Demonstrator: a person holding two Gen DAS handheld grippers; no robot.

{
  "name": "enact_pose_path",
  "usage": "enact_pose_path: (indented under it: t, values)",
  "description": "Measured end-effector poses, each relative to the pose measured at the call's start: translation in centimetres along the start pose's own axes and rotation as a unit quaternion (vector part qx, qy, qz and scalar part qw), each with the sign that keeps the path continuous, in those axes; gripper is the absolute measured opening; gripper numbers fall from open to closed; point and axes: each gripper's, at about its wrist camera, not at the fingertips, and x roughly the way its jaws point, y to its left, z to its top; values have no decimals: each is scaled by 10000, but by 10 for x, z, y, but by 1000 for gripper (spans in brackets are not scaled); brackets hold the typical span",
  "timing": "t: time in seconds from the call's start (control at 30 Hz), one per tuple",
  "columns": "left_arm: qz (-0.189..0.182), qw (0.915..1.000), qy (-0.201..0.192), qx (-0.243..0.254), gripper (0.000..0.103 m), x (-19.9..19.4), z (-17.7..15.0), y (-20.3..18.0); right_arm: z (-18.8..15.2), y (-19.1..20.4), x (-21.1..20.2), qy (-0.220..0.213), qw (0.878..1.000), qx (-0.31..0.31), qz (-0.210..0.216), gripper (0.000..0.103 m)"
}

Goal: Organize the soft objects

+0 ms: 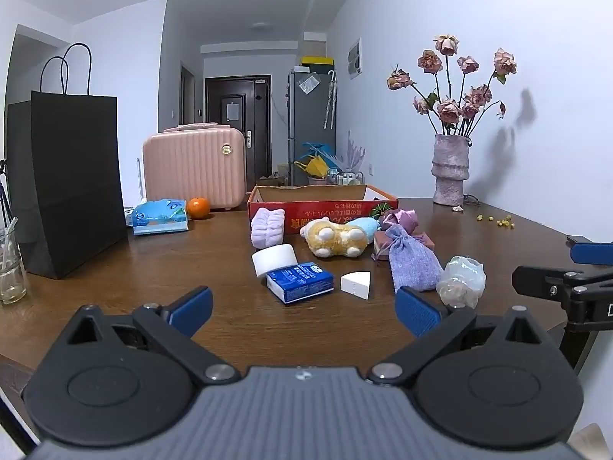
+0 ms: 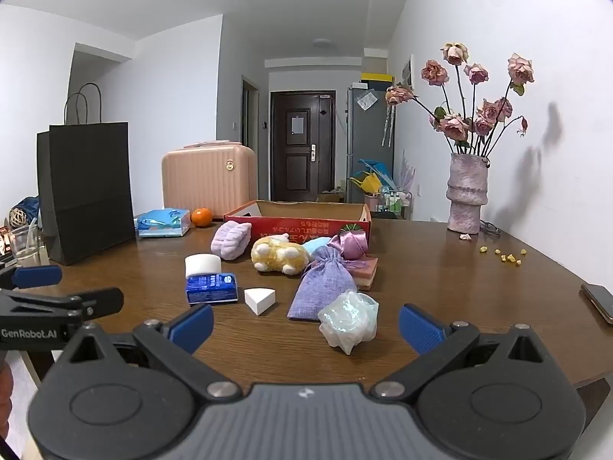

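The brown table (image 1: pixel 153 268) carries everything, and the red cardboard box (image 1: pixel 322 207) near its middle serves as the landmark. Left of the box stand a black paper bag (image 1: pixel 65 184) and a pink suitcase (image 1: pixel 193 168), with a tissue pack (image 1: pixel 161 216) and an orange (image 1: pixel 198 207) just in front of the suitcase. Right of the box stands a vase (image 1: pixel 450 170) of dried roses. In front of the box lie the soft things: a lilac plush (image 1: pixel 267 227), a yellow stuffed toy (image 1: pixel 337 241), a purple pouch (image 1: pixel 412 262), a crumpled plastic bag (image 1: pixel 461 280), a blue packet (image 1: pixel 299 281), a white roll (image 1: pixel 274 258) and a white wedge (image 1: pixel 356 285). Nearer than these, the left gripper (image 1: pixel 304 308) and right gripper (image 2: pixel 306 324) both hold their fingers wide apart with nothing between them.
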Motion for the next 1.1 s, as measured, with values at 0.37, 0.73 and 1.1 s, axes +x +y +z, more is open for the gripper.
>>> enact_pose_path:
  t: [0.37,0.73,1.1]
  values:
    - [-7,10000,65,-57,103,5,1,-1,0,1,0,-21,10000,-12,3,103]
    - [-24,10000,6,-63,103,1,0,2,0,1,0,-21,10000,-18,-5,103]
    - [-22,10000,-13,-58,103,0,1,2,-1,0,-2,-18,10000,-15,1,103]
